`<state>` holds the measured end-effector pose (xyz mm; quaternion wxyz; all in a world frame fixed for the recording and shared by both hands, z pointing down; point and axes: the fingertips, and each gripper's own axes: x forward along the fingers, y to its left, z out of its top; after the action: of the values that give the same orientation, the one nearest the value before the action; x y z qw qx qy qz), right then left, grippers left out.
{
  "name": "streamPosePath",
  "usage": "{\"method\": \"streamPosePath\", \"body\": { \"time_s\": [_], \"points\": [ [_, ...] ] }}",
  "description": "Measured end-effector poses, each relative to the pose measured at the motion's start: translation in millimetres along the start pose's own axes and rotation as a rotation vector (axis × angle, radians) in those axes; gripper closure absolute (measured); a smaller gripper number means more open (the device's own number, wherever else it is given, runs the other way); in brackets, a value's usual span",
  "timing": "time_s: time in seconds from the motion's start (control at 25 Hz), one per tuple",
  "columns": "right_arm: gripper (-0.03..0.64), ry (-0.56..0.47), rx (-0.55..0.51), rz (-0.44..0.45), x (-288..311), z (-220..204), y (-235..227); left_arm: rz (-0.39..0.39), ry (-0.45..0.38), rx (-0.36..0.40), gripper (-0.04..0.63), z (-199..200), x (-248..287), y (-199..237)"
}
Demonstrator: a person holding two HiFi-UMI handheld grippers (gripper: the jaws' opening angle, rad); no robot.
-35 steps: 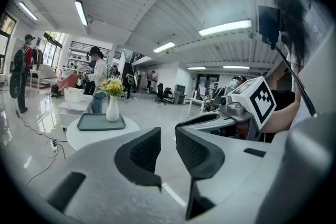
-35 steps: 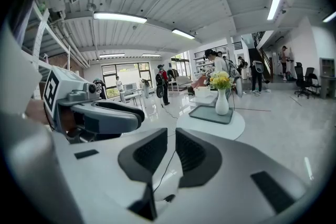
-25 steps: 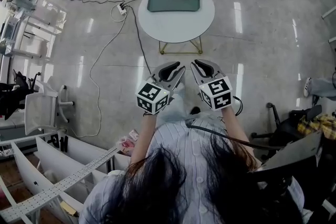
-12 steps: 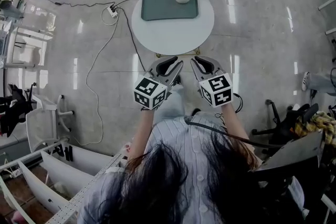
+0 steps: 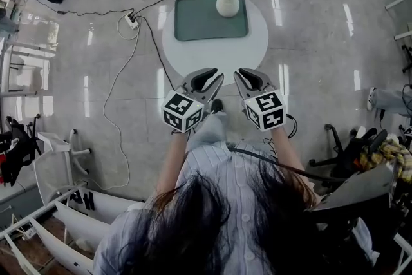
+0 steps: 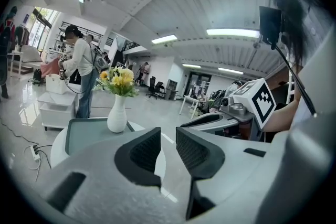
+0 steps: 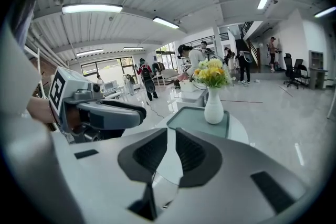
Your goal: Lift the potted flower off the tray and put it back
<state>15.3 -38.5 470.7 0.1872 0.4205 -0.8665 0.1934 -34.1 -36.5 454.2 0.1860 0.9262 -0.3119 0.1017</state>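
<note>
When you look down from the head view, the left tongs and right tongs sit side by side by the near edge of the round white table. Both are closed up with nothing in them. The potted flower stands upright on the far right part of the green tray, well apart from both tongs. Only bare tray and table top lie between. Off to the left, a cable snakes over the glossy floor to a power strip.

Left gripper view: jaws pretty much together, empty. The potted flower is ahead and off to the left on the tray, and the right tongs poke in from the right. Behind the table a person stands at a white cart.

Right gripper view: same deal, jaws closed on nothing. The potted flower sits ahead and a bit right, with nothing blocking it, and the left tongs show at the left.
</note>
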Motion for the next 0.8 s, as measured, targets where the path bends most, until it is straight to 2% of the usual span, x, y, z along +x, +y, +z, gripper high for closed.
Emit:
{"method": "streamPosePath", "body": {
  "time_s": [0.48, 0.8],
  "points": [
    [0.552, -0.005, 0.037, -0.097, 45, 20, -14, -0.097, 0.020, 0.009, 0.501, 7, 16, 55],
    [0.552, 0.023, 0.037, -0.123, 37, 11, -27, -0.114, 0.012, -0.021, 0.502, 4, 29, 56]
  ]
}}
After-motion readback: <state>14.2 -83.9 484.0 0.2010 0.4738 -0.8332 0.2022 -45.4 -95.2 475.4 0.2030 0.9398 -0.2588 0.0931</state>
